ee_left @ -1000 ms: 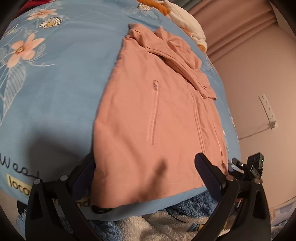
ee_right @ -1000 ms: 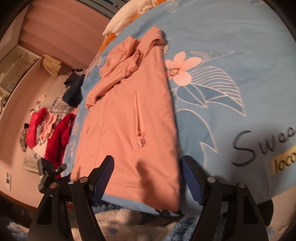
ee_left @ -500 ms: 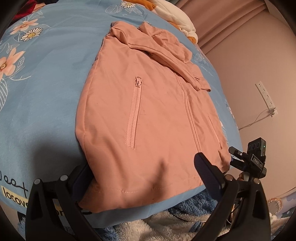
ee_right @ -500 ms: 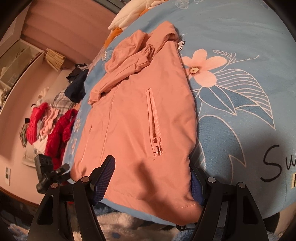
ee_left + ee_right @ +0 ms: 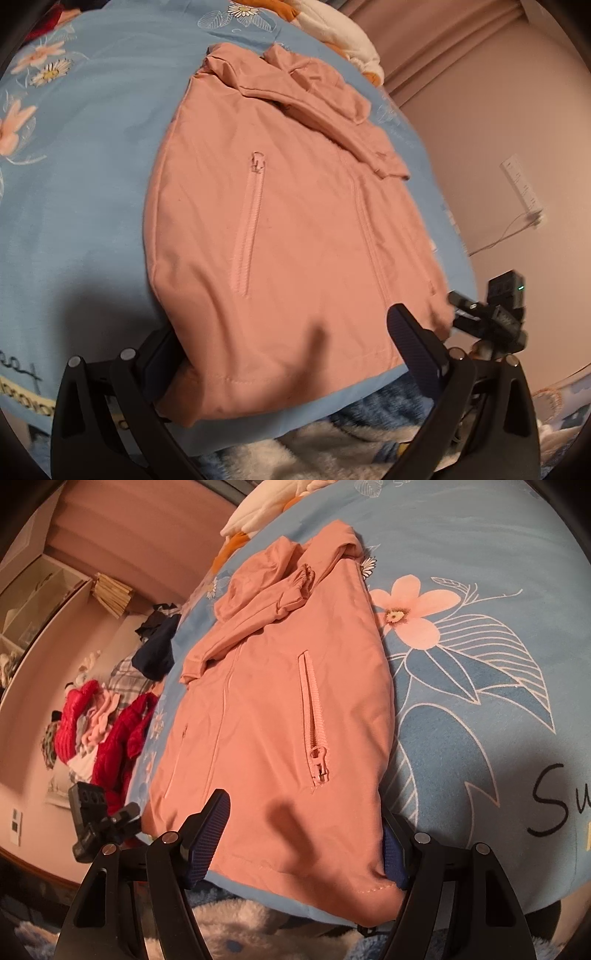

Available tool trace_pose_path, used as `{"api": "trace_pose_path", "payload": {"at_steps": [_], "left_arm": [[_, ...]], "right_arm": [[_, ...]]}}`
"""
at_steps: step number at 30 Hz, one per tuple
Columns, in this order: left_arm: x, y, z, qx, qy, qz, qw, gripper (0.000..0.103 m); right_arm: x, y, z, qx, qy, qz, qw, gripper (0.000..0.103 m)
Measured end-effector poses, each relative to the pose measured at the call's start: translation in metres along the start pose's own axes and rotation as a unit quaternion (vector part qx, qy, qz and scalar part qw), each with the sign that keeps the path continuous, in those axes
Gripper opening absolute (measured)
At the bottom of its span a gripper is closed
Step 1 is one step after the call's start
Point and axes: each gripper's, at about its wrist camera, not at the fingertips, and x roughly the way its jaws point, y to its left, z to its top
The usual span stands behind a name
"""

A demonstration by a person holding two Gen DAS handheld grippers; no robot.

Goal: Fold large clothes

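Note:
A pink zip jacket [image 5: 295, 221] lies flat, front up, on a blue floral bedspread [image 5: 81, 192], its sleeves folded across the chest and its hem nearest me. My left gripper [image 5: 288, 354] is open and straddles the hem. Its left finger [image 5: 159, 365] is partly hidden behind the jacket's near-left corner, and its right finger [image 5: 413, 343] stands over the fabric. In the right wrist view the jacket [image 5: 273, 709] fills the middle. My right gripper [image 5: 299, 845] is open over the hem. The hem corner covers part of its right finger [image 5: 393, 853].
A black camera-like device on a stand [image 5: 495, 310] sits just off the bed edge, also visible as a dark unit [image 5: 92, 819]. A fluffy white-and-blue blanket [image 5: 332, 443] hangs below the bed's near edge. Piled red and dark clothes [image 5: 103, 731] lie beside the bed. A power strip [image 5: 524, 192] is on the wall.
In both views the jacket has grown larger and its hem has come down between the fingers, with the near corners now against the outer fingers. Jaw widths look the same.

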Motion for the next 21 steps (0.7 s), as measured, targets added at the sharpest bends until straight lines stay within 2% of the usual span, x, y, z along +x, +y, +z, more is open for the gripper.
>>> {"api": "trace_pose_path", "payload": {"at_steps": [2,4,7,10,13,17,21], "left_arm": [[0.002,0.007,0.001,-0.018,-0.004,-0.016,0.9997,0.090],[0.003,0.015,0.001,-0.042,-0.003,-0.040,0.9983,0.061],[0.001,0.025,-0.001,-0.067,-0.002,-0.059,0.9960,0.039],[-0.004,0.033,-0.003,-0.088,-0.002,-0.064,0.9940,0.023],[-0.011,0.036,-0.002,-0.106,-0.009,-0.072,0.9917,0.021],[-0.023,0.040,-0.004,-0.099,-0.008,-0.036,0.9944,0.022],[-0.024,0.051,-0.008,-0.123,0.002,-0.063,0.9904,0.030]], "right_arm": [[0.003,0.002,0.001,-0.006,0.000,-0.005,1.000,0.074],[0.004,0.004,0.001,-0.012,-0.002,-0.009,1.000,0.063],[0.004,0.001,-0.002,-0.010,-0.002,-0.007,1.000,0.047],[0.000,-0.005,-0.005,-0.004,-0.006,-0.003,1.000,0.032],[-0.001,-0.010,-0.005,0.006,-0.005,-0.004,1.000,0.023],[-0.003,-0.009,-0.004,0.000,-0.004,-0.006,1.000,0.023],[-0.001,-0.015,-0.003,0.020,0.005,0.009,1.000,0.023]]}}
